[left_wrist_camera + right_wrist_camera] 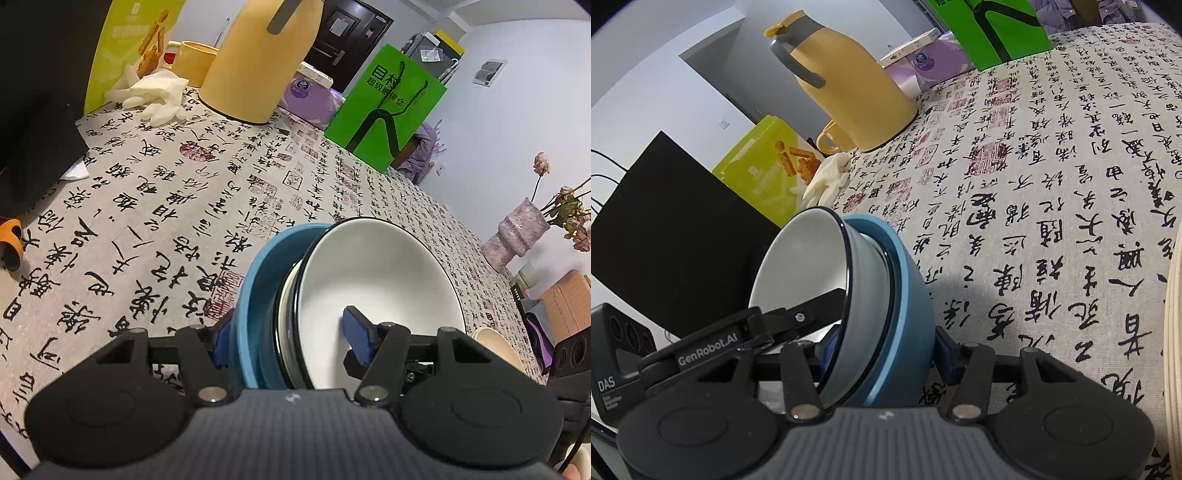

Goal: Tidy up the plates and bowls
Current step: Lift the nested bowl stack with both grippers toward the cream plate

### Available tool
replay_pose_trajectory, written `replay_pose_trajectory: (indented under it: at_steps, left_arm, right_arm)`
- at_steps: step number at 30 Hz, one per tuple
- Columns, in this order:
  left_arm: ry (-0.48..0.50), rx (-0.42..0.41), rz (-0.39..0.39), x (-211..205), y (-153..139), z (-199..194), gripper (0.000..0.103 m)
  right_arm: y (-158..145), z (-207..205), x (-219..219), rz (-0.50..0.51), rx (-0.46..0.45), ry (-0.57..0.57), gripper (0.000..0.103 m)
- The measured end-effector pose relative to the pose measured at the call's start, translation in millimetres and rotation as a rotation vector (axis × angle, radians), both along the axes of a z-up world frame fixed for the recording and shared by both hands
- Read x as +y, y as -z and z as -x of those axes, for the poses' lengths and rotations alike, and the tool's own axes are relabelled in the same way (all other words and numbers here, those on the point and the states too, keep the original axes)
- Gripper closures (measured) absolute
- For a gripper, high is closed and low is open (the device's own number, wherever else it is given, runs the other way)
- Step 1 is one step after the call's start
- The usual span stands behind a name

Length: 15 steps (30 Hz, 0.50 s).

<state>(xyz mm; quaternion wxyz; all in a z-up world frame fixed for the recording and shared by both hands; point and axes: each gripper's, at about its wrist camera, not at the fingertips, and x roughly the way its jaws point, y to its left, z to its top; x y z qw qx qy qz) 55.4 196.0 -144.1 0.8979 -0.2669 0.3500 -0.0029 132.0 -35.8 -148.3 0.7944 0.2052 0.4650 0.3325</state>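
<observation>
A white bowl [369,277] with a black rim is nested in a blue bowl [255,295]. The stack is tipped on its side above the calligraphy tablecloth [166,206]. My left gripper [286,325] is shut on the stack, one blue pad on the blue bowl's outside and the other inside the white bowl. In the right wrist view the white bowl [798,266] and blue bowl [908,288] sit between the jaws of my right gripper [886,336], one pad inside and one outside. The left gripper's body [701,354] shows at lower left.
A yellow thermos jug [258,55], yellow mug [192,59], white gloves [155,96], green bag [388,107] and black box [37,110] line the table's far side. A vase of dried flowers [517,236] stands at right. A cream plate [495,343] lies beside the stack.
</observation>
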Motion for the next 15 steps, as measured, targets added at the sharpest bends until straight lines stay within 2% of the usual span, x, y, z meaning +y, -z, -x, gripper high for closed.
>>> replay_pose_trajectory:
  at_steps: [15]
  left_arm:
    - [0.012,-0.025,-0.016,-15,-12,3,0.043]
  right_arm:
    - [-9,5,-16,-0.012,-0.025,0.010,0.053]
